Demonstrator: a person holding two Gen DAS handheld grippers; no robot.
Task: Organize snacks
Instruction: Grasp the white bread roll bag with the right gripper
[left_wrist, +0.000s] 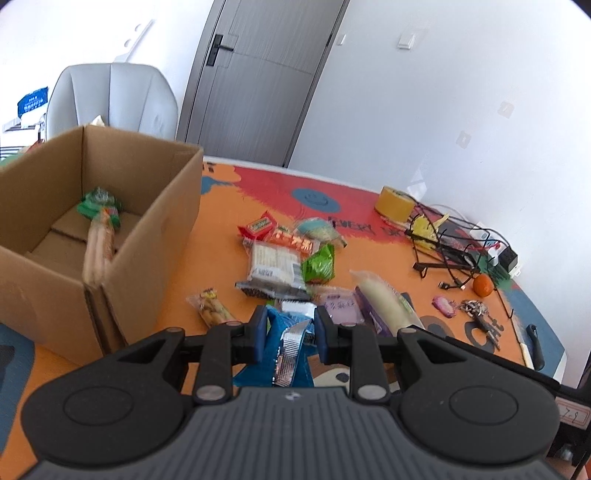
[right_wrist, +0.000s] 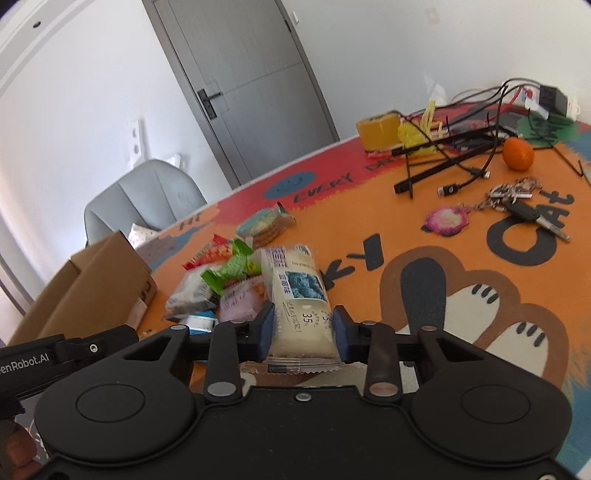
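Brown cardboard box (left_wrist: 110, 206), left of frame, holds one green-ended snack pack (left_wrist: 99, 225). Left gripper (left_wrist: 290, 332) clamps a blue foil packet (left_wrist: 288, 350); right gripper (right_wrist: 303, 330) pinches a white wrapped bread (right_wrist: 297, 295). Loose snack pile (left_wrist: 288, 254) remains mid-table.

1. Left gripper (left_wrist: 289, 334): matte black housing, ribbed grey centre plate, two round side discs, silver pivot rivets, blue-padded fingers (left_wrist: 258, 332).
2. Right gripper (right_wrist: 303, 332): same black build, blue pads, centre screw.
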